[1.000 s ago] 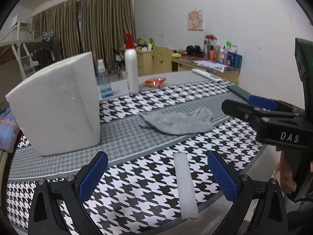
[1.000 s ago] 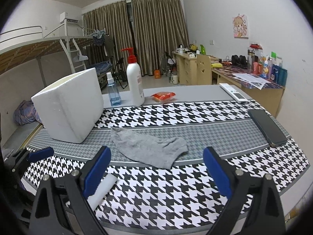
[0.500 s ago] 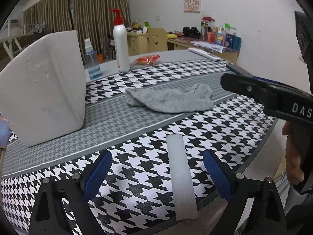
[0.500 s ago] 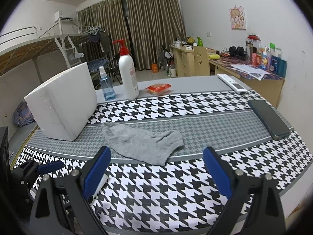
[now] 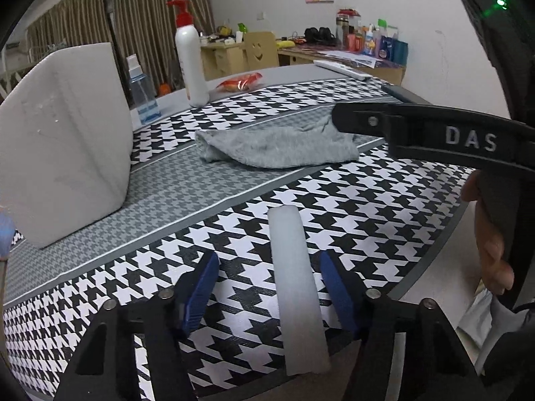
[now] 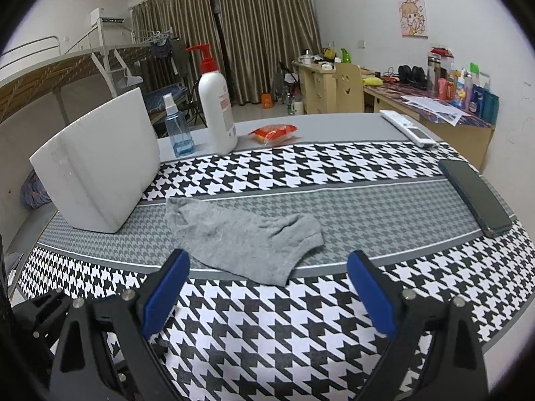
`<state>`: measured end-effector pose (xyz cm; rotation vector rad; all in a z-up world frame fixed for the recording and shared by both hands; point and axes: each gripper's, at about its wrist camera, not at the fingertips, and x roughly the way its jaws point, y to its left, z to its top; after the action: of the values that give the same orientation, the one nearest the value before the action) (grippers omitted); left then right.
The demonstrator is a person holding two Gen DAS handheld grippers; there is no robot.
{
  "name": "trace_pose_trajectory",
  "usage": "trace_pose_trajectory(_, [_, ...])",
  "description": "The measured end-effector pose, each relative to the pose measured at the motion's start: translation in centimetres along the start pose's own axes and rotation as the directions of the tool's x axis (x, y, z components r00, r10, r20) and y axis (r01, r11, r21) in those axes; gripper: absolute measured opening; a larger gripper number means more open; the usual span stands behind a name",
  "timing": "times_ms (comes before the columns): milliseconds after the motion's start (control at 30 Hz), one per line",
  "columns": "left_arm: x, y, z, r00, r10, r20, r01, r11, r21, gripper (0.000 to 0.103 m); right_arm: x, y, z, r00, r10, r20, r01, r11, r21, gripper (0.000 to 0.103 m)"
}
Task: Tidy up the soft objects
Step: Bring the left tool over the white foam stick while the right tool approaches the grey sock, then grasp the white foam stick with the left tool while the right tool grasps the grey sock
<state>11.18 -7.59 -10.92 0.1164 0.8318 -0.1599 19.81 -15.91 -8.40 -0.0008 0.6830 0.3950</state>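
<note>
- Gray sock (image 6: 244, 242) lies flat and crumpled on the gray middle stripe of the bench (image 6: 334, 334), roughly midway between the left and right edges; its near end laps over onto the black-and-white houndstooth band.
- White foam strip (image 5: 296, 294), a long pale bar, lies on the houndstooth band at the near edge of the bench, one end reaching that edge, well apart from the sock.
- Left gripper (image 5: 271, 287) hangs tilted down over the near edge with the foam strip between its 2 blue pads; its jaws have just been closing, yet a gap shows on each side of the strip and the pads (image 5: 199, 292) do not press on it.
- Right gripper (image 6: 267, 290) sits over the near houndstooth band with its jaws spread wide and nothing between them; the sock's near end lies just beyond the tips.
- Seen from the left wrist, the right gripper's black arm, marked DAS, crosses in front of the sock's right end, and a person's hand (image 5: 488, 244) grips its handle off the bench's right edge.
- White foam block (image 6: 100, 167) stands near the left edge, just beside the sock's far end.
- At the far edge stand a small blue spray bottle (image 6: 179, 130) and a tall white pump bottle (image 6: 215, 107), close together, with a red snack packet (image 6: 274, 133) to their right.
- White remote (image 6: 408, 128) lies at the far right corner; a dark phone (image 6: 474, 197) lies along the right edge.
</note>
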Motion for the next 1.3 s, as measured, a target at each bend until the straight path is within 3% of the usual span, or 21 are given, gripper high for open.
trace_pose_trajectory(67, [0.0, -0.2, 0.0, 1.0, -0.006, 0.002, 0.006, 1.0, 0.004, 0.057, 0.3, 0.2, 0.1, 1.0, 0.003, -0.006, -0.003, 1.0, -0.004, 0.097])
trace_pose_trajectory(200, [-0.3, -0.8, 0.0, 0.999, -0.048, 0.001, 0.048, 0.999, 0.025, 0.032, 0.8, 0.3, 0.2, 1.0, 0.003, -0.019, -0.003, 1.0, -0.013, 0.097])
trace_pose_trajectory(367, [-0.3, -0.5, 0.2, 0.997, -0.072, -0.013, 0.072, 0.997, 0.01, 0.024, 0.9, 0.2, 0.2, 1.0, 0.006, -0.026, -0.006, 1.0, -0.009, 0.097])
trace_pose_trajectory(933, [-0.8, 1.2, 0.3, 0.997, -0.079, 0.017, 0.08, 0.996, -0.028, 0.019, 3.6, 0.7, 0.3, 0.993, 0.006, -0.115, -0.009, 1.0, -0.021, 0.097])
trace_pose_trajectory(1167, [-0.8, 2.1, 0.5, 0.998, -0.062, 0.019, 0.063, 0.997, -0.052, 0.019, 4.9, 0.5, 0.3, 0.984, 0.001, -0.179, -0.003, 1.0, -0.013, 0.074])
trace_pose_trajectory(1300, [-0.8, 2.6, 0.5, 0.998, -0.058, 0.02, 0.059, 0.996, -0.063, 0.019, 5.4, 0.9, 0.3, 0.979, -0.017, -0.201, 0.008, 0.999, -0.044, 0.072])
